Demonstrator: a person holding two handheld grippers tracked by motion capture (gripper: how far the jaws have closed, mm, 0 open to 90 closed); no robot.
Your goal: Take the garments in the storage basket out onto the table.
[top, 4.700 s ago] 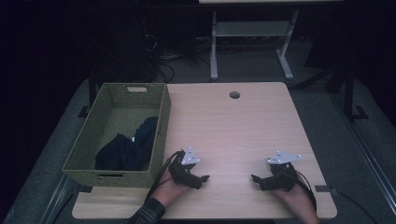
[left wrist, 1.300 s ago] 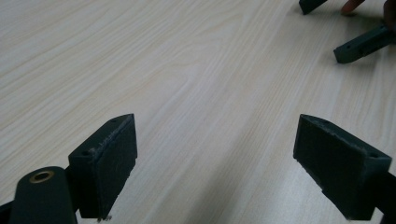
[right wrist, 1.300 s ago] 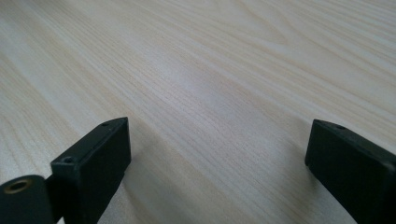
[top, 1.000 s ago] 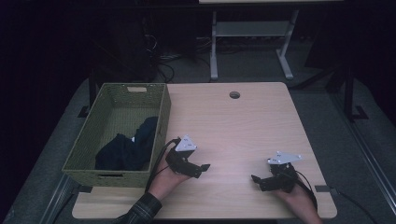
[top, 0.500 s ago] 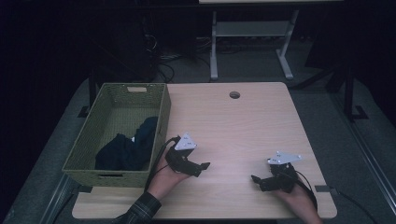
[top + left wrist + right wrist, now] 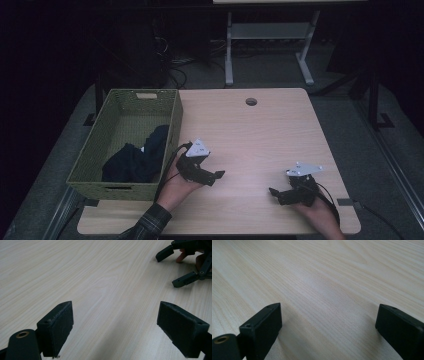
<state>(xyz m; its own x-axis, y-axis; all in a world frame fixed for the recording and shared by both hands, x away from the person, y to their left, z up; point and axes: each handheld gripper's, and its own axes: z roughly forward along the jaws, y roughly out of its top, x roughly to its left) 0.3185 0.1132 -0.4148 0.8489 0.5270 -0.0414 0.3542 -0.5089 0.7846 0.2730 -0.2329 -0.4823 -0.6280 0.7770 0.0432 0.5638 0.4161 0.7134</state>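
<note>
1. My left gripper (image 6: 216, 175) sits at the near left of the table (image 6: 260, 130), just right of the green basket (image 6: 100, 150). Its jaws stand wide apart with bare wood between them; nothing held.
2. My right gripper (image 6: 274, 192) is at the near right, well apart from the left one. In its own view the jaws are spread wide over plain tabletop, gripping nothing.
3. From the left gripper view I see the right gripper (image 6: 175, 267) far off at upper right, jaws parted, low over the wood.
4. The basket stands along the table's left edge. A dark cloth (image 6: 137, 157) lies bunched in its near half, against the right wall.
5. The cloth is just left of my left gripper, with the basket wall between them; no contact.
6. A round hole (image 6: 251, 101) marks the far middle of the table.
</note>
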